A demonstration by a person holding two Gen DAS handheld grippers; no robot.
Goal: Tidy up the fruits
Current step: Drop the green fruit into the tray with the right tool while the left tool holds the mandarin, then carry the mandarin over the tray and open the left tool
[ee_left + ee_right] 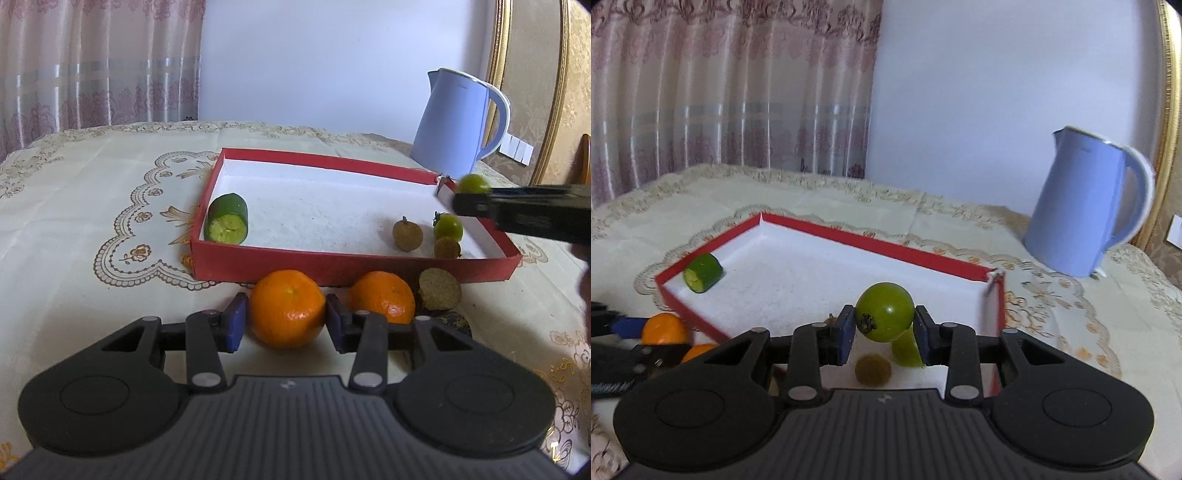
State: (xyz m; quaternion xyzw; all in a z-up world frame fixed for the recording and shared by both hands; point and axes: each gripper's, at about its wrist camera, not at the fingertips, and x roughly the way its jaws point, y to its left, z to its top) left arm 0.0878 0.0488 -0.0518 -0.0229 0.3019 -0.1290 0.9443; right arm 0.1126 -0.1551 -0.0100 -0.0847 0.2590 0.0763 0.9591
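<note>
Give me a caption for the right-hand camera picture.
Right gripper holds a green tomato above the red tray.

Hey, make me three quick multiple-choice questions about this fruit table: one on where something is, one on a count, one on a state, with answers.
1. Where does the cucumber piece lie?
A. inside the red tray, in its left near corner
B. on the tablecloth
C. beside the kettle

2. How many oranges sit in front of the tray?
A. one
B. two
C. four

3. What is the right tool doing?
A. standing open and empty
B. gripping a green tomato
C. gripping an orange

Answers:
1 A, it rests against the tray's left wall.
2 B, one orange sits between the left tool's pads and a second orange beside it.
3 B, both pads press the tomato, held above the tray.
</note>
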